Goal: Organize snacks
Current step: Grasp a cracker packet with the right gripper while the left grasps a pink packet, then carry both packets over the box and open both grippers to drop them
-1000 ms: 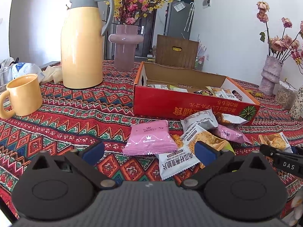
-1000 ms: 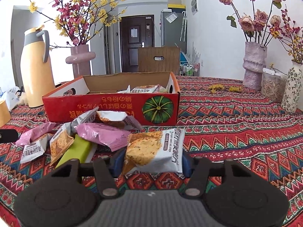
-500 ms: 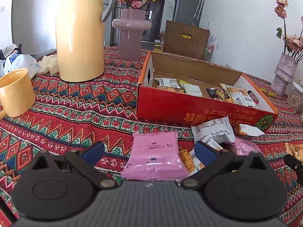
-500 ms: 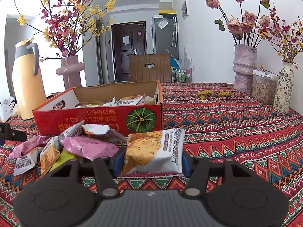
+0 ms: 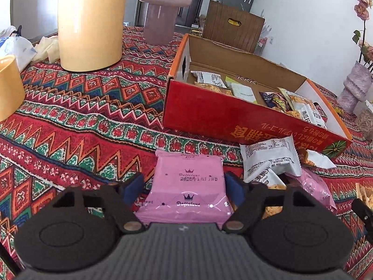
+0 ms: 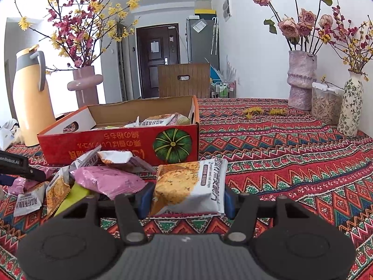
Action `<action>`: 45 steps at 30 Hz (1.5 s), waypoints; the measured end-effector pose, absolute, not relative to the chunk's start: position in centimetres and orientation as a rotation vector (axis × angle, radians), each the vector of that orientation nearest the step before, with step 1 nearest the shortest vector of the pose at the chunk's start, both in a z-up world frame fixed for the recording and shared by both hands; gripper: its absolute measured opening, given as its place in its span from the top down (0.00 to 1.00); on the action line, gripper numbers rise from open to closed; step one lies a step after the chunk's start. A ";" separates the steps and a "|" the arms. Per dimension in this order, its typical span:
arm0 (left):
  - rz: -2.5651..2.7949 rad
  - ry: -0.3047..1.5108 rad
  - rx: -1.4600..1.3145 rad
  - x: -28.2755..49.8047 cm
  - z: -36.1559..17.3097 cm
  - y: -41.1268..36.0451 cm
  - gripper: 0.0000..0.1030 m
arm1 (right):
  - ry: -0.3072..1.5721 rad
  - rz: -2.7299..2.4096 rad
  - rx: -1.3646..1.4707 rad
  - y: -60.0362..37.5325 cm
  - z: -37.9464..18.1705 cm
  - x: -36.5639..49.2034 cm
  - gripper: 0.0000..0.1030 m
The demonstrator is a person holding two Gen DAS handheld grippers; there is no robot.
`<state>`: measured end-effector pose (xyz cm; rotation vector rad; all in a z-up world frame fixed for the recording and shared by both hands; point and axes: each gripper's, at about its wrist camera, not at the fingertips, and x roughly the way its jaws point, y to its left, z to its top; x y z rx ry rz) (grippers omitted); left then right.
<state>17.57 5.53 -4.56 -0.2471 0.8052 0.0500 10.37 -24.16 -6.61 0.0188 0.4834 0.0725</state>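
Observation:
A flat pink snack packet [image 5: 188, 175] lies on the patterned cloth, between the fingers of my left gripper [image 5: 185, 186]. Its jaws are closing: the right pad is at the packet's edge and a thin gap still shows at the left pad. My right gripper [image 6: 185, 198] is shut on an orange-and-white snack packet [image 6: 186, 184], held just above the cloth. A red cardboard box [image 5: 233, 121] with several packets inside stands just beyond, also seen as the red box [image 6: 116, 144] in the right wrist view. Loose packets [image 6: 105, 182] lie heaped in front of it.
A tall yellow thermos [image 5: 91, 23] and a yellow mug [image 5: 9, 88] stand at the left, with a pink vase [image 5: 160, 11] behind. At the right are a rose vase [image 6: 302, 79], a jar [image 6: 326, 105] and a floral vase [image 6: 350, 107]. A wooden chair back [image 6: 184, 79] rises behind the table.
My left gripper has moved forward and lower until the pink packet lies between its fingers, and its jaws have narrowed around it. The right gripper has kept its packet and barely moved.

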 end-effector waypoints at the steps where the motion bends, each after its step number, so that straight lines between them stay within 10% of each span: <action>1: 0.048 0.800 -0.246 17.5 -4.5 5.5 0.38 | 0.484 0.073 0.019 -24.2 -6.6 10.4 0.44; 45: 0.021 0.454 -0.041 17.5 3.7 1.1 0.39 | 0.351 0.151 -0.005 -21.4 -1.6 15.5 0.44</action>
